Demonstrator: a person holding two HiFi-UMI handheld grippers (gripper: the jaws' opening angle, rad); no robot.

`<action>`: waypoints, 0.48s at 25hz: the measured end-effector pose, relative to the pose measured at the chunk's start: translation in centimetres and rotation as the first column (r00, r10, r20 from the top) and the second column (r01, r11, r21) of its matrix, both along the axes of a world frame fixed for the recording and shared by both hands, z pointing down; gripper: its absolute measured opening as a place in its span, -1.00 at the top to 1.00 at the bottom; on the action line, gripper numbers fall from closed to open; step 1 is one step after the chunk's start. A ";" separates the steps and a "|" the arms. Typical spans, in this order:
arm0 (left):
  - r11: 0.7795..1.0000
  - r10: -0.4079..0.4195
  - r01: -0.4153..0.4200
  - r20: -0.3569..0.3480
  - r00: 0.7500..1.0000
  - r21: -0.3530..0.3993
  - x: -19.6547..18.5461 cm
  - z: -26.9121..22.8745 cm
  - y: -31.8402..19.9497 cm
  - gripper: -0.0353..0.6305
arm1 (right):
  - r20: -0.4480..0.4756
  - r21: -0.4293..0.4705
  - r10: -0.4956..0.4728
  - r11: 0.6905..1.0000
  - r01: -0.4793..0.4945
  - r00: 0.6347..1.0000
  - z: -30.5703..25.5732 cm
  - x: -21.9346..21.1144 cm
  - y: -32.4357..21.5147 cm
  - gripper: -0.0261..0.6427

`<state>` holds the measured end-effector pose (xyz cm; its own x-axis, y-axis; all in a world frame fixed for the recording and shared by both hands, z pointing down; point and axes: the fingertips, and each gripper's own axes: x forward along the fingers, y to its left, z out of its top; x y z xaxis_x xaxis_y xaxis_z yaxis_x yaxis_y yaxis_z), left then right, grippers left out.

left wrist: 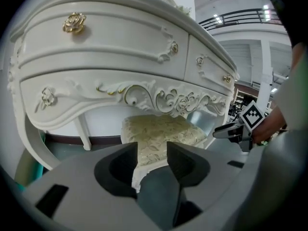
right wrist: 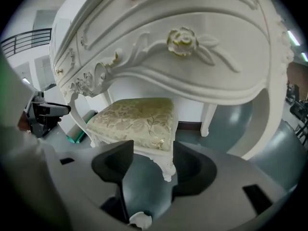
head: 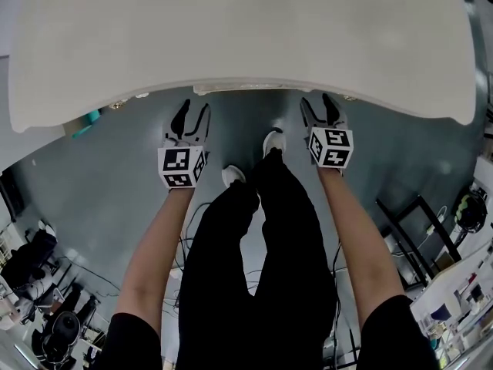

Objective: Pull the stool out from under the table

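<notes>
A white carved dressing table [head: 231, 37] fills the top of the head view and hides the stool there. The stool [left wrist: 161, 131], white with a cream floral cushion, stands under the table [left wrist: 106, 47]. My left gripper [left wrist: 152, 150] is open; the stool's near corner shows through its gap, untouched. In the head view this left gripper [head: 191, 118] sits at the table's front edge. My right gripper [right wrist: 153, 150] is open too, and a corner leg of the stool [right wrist: 134, 119] shows beyond its jaws. The right gripper [head: 322, 110] is level with the left.
The person's legs and white shoes [head: 266, 141] stand between the grippers on a grey floor. A black frame stand [head: 412, 222] is at the right. Cables and office clutter [head: 46, 299] lie at the lower left. A teal object [head: 86, 122] lies by the table's left leg.
</notes>
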<state>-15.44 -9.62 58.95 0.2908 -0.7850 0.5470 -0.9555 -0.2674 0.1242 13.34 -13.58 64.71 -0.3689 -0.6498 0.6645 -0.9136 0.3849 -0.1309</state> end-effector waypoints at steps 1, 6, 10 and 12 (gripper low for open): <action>1.000 -0.006 0.006 -0.008 1.000 -0.003 0.0 0.7 -0.2 0.33 | -0.001 0.000 0.002 1.000 -0.002 1.000 0.5 0.1 -0.3 0.16; 0.999 -0.017 0.016 -0.040 0.999 -0.035 -0.5 4.0 -1.1 0.29 | -0.012 -0.018 -0.009 1.000 0.009 1.000 3.0 -0.2 -1.4 0.11; 0.997 0.062 -0.063 -0.007 0.998 -0.041 -0.3 5.8 -2.2 0.28 | -0.039 -0.011 -0.040 0.999 0.040 0.998 3.8 -0.4 -2.1 0.07; 0.996 0.074 -0.073 0.007 0.997 -0.056 -0.4 6.6 -2.5 0.28 | -0.047 -0.008 -0.066 0.998 0.066 0.997 4.2 -0.4 -2.3 0.06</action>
